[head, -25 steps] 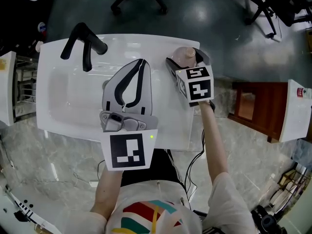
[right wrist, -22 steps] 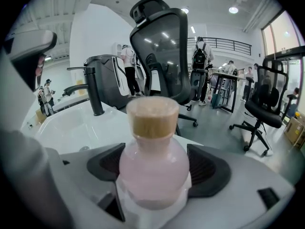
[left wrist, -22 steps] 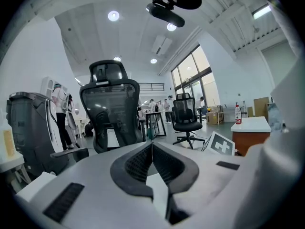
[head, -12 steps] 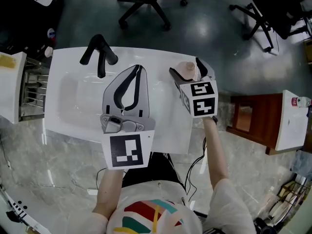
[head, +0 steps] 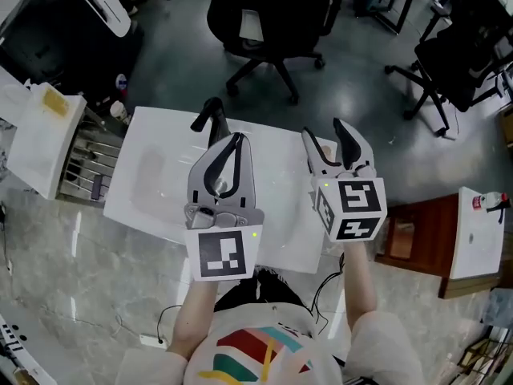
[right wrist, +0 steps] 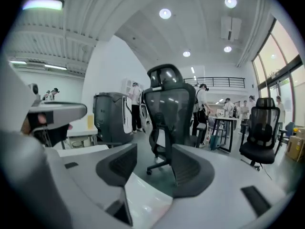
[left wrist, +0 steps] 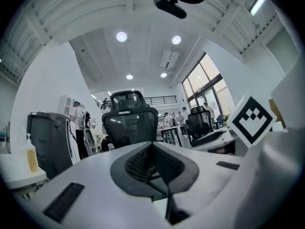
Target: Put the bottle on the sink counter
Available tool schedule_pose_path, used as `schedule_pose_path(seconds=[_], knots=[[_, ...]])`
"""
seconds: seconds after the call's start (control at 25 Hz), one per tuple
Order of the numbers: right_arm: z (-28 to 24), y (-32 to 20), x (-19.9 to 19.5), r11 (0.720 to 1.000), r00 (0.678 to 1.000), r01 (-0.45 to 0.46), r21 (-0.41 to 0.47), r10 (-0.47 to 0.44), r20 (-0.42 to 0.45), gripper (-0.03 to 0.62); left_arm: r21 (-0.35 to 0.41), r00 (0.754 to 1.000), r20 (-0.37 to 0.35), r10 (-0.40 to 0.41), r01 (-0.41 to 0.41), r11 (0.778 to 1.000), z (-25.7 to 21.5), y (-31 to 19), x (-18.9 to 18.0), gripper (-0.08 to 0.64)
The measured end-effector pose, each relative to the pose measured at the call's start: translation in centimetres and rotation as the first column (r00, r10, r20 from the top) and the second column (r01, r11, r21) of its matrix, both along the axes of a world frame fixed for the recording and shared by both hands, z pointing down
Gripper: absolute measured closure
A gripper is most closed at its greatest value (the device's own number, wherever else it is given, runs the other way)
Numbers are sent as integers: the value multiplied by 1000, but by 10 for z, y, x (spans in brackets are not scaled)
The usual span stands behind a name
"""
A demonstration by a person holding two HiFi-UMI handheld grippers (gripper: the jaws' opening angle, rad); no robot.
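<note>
Your right gripper hovers over the sink counter, jaws closing on nothing, so it carries no load. Your left gripper is pinched together, idle. I can't see the bottle; it's probably hidden beneath the right one.

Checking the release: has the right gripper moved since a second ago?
Yes. The right gripper has lifted up off the back right corner of the counter; its closing jaws hold nothing now.

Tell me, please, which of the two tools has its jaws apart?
The right tool: its jaws stand apart, closing, with nothing between them, while those of the left tool meet at the tips.
</note>
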State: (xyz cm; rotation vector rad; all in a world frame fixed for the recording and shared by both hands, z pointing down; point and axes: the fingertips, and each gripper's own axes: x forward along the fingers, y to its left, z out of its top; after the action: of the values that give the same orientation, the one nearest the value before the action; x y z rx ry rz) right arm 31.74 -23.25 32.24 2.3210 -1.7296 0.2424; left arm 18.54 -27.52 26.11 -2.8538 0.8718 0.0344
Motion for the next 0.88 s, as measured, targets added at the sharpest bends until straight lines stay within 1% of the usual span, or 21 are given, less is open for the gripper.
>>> schedule_pose_path(seconds=[0.12, 0.2, 0.28, 0.36, 0.52, 0.68, 0.76, 0.88], knots=[[-40, 3, -24, 995, 999, 3, 97, 2, -51, 446, 37, 1000, 2, -25, 25, 999, -17, -2, -15, 543], [-61, 8, -40, 988, 995, -1, 154, 16, -96, 529, 45, 999, -15, -45, 46, 998, -29, -4, -27, 543], [-75, 12, -59, 981, 993, 8, 191, 15, -118, 563, 50, 997, -36, -64, 66, 997, -40, -4, -40, 543], [-84, 14, -82, 974, 993, 35, 222, -8, -120, 577, 44, 994, -62, -92, 95, 995, -49, -5, -57, 543], [-100, 14, -131, 955, 988, 117, 273, -83, -132, 581, 16, 983, -109, -151, 154, 988, -60, -6, -96, 543], [-104, 11, -172, 938, 978, 184, 295, -144, -152, 581, 13, 977, -103, -188, 190, 982, -61, -3, -131, 543], [-103, 8, -183, 934, 972, 209, 291, -167, -163, 580, 17, 974, -99, -206, 208, 978, -61, 0, -142, 543], [-98, 5, -195, 928, 967, 238, 286, -198, -164, 581, 0, 965, -106, -239, 240, 971, -59, 4, -155, 543]])
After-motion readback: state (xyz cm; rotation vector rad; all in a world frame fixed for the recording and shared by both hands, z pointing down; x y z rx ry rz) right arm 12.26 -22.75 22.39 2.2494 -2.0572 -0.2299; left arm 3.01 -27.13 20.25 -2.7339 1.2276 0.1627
